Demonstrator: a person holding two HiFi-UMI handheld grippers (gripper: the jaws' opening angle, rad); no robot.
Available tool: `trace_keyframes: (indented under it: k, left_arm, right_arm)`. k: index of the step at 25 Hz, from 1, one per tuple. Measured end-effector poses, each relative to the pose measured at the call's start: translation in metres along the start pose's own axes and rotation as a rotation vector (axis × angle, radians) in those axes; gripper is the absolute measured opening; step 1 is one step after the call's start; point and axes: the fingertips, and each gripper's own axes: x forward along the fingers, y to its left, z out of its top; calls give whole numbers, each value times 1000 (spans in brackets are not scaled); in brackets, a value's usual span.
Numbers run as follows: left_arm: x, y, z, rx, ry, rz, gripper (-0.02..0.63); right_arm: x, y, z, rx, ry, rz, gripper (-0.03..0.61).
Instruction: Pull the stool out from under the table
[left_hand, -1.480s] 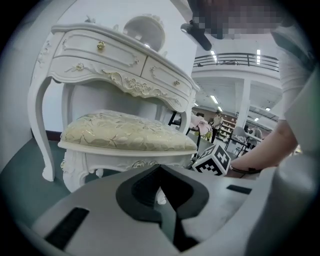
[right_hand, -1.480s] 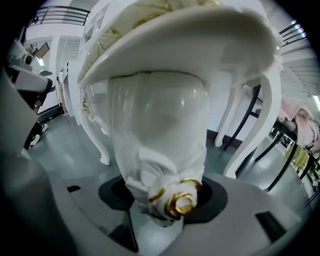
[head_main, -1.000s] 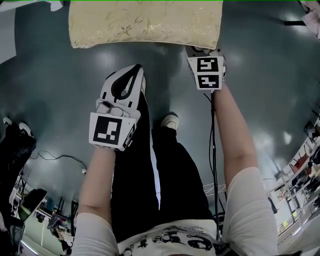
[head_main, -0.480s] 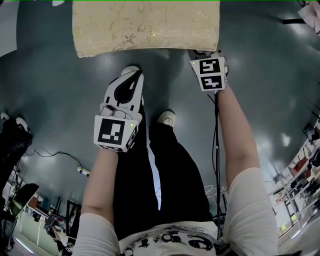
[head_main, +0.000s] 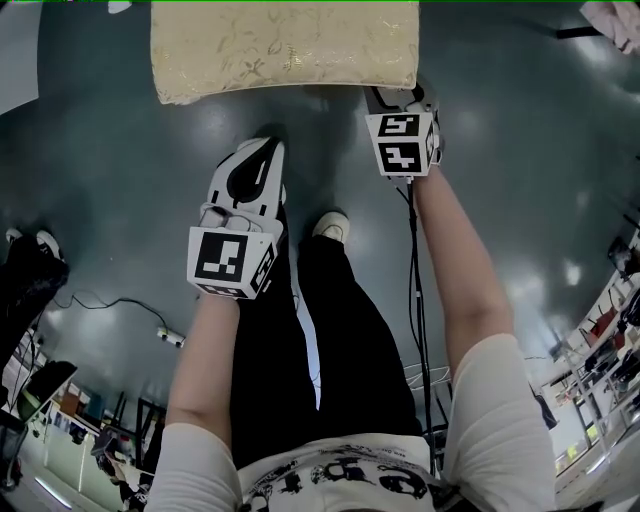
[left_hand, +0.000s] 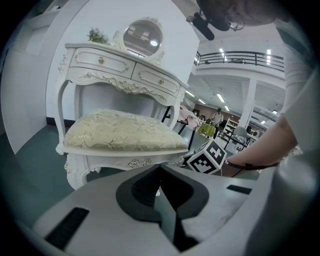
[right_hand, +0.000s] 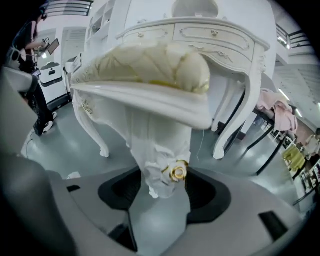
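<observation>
There's the white table (left_hand: 125, 75) at the back, and the cushioned stool (left_hand: 120, 135) on the floor just in front of it. The right arm (head_main: 455, 270) reaches long and straight to the stool's near right corner. The left arm (head_main: 205, 350) is drawn shorter, over the person's leg. The right gripper (right_hand: 162, 185) is clamped on the stool's carved leg (right_hand: 157, 150), right at the gold rosette (right_hand: 178, 173). The left gripper (left_hand: 160, 177) points at the stool from short of it, jaws together and empty.
</observation>
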Motion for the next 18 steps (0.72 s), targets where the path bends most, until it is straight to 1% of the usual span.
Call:
trace_keyframes:
  k: [5, 7, 9, 11, 12, 13, 15, 18]
  left_arm:
    - [-19, -17, 15, 6, 5, -1, 17]
    - [-28, -22, 27, 11, -5, 6, 17]
    - [-39, -28, 41, 12, -19, 16, 17]
    - [-55, -36, 56, 7, -30, 25, 17]
    - [-64, -41, 65, 6, -35, 31, 17]
    - [-74, -45, 76, 7, -40, 37, 17]
    - [-94, -54, 102, 20, -50, 49, 17]
    - [-119, -68, 153, 56, -82, 67, 17]
  right_arm:
    - [-41, 1, -8, 75, 74, -5, 264]
    - [-59, 2, -5, 122, 87, -1, 224]
    - [-84, 1, 4, 169, 76, -2, 151]
    - [-115, -2, 16, 197, 55, -15, 56]
    - [-131, -3, 23, 207, 48, -19, 34]
    - [-147, -3, 31, 217, 43, -17, 22]
    - [-182, -5, 52, 238, 27, -3, 17]
    - [-236, -16, 100, 264, -34, 0, 17]
